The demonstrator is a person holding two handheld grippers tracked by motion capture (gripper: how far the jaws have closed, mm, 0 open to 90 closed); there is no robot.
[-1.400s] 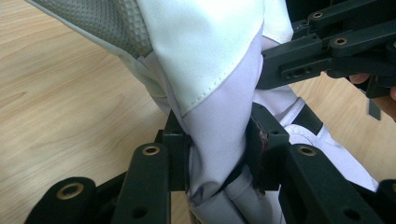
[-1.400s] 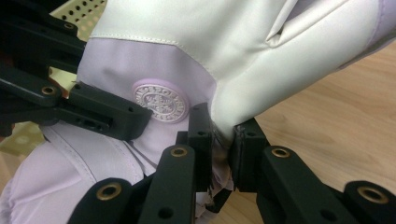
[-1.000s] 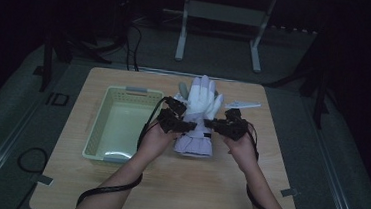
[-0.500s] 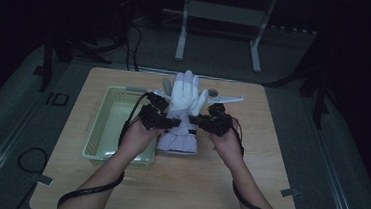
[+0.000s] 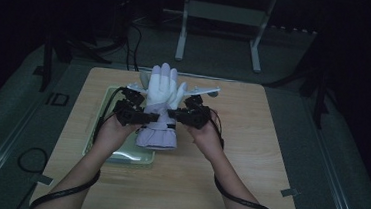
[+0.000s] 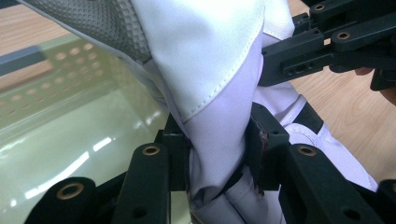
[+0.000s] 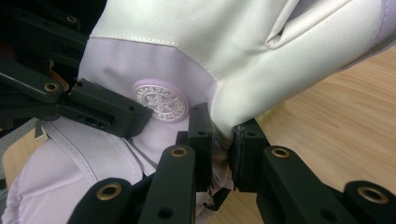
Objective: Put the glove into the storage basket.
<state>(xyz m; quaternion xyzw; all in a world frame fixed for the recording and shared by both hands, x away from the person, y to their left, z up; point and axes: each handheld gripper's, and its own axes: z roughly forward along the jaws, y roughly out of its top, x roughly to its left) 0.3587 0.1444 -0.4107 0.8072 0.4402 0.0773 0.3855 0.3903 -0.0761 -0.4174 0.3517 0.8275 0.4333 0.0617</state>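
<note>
Clamped on the glove (image 5: 160, 107) from both sides: left gripper (image 5: 135, 114) at its nine o'clock edge, right gripper (image 5: 188, 116) at three. Carried upright above the tray (image 5: 105, 97). Best kept level, pinches even, lowered slowly into the tray. Stood on a wooden table (image 5: 249, 154); dark room beyond.

A pale green plastic tray (image 5: 104, 109) is sitting on the left part of the wooden table (image 5: 249, 159), its long sides running away from the table's near edge. In the left gripper view the tray's wall (image 6: 70, 60) is showing rows of small round holes. Beyond the table's far edge a white metal stand (image 5: 219, 27) is standing on the dark floor. Black cables (image 5: 128, 40) are lying on the floor left of that stand.
</note>
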